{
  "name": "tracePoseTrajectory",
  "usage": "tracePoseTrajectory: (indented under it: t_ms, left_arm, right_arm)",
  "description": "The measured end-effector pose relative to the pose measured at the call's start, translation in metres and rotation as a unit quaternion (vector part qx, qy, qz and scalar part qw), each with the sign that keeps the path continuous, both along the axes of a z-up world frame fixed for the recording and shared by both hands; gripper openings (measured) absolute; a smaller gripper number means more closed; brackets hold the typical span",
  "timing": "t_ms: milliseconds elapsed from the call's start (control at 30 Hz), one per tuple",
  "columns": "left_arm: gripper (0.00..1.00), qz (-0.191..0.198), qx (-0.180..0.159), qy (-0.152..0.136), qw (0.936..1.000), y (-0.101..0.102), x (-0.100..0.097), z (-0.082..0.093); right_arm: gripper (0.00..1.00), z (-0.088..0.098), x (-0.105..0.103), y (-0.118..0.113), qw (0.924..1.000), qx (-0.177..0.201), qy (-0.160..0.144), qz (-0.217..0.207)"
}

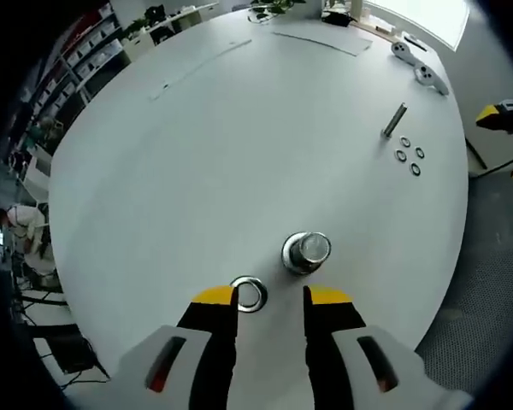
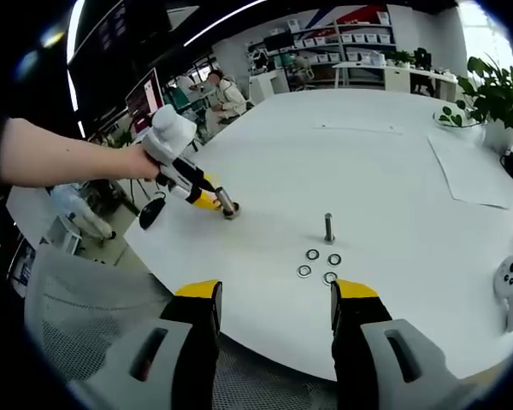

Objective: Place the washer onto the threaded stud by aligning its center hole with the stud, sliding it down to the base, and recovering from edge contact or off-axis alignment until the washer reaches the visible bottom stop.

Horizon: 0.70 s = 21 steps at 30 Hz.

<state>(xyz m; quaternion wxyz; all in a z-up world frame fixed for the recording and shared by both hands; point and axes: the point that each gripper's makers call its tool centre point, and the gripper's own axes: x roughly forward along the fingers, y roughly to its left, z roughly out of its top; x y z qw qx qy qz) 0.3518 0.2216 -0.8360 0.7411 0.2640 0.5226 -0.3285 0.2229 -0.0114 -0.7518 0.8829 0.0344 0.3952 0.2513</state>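
Observation:
In the left gripper view a shiny threaded stud [image 1: 306,252] stands on the white table [image 1: 239,145], seen almost from above, just beyond my fingertips. A steel washer [image 1: 248,293] lies flat on the table against the inner edge of the left finger. My left gripper [image 1: 272,296] is open with nothing between its jaws. The right gripper view shows that gripper [image 2: 207,198], held by a hand, tips beside the same stud [image 2: 229,206]. My right gripper [image 2: 278,290] hangs open off the table's near edge.
A second stud [image 2: 329,227] stands upright mid-table with several loose washers [image 2: 318,265] in front of it; they also show far off as washers [image 1: 409,159]. White hand controllers [image 2: 509,286] lie at the right edge. A mesh chair [image 2: 94,299] sits below the table.

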Motion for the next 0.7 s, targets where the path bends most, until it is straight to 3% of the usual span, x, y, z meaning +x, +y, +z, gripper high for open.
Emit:
tracePoseTrajectory:
  t_ms: [400,700]
  left_arm:
    - [0.31,0.035,0.000,0.010,0.9993,0.015,-0.002,-0.009]
    - [0.30,0.048,-0.006,0.016,0.9987,0.013,0.002,-0.017]
  right_arm:
    - [0.54,0.000,0.000,-0.001,1.0000,-0.005,-0.001,0.001]
    - [0.54,0.000,0.000,-0.002,1.0000,-0.007,-0.003,0.001]
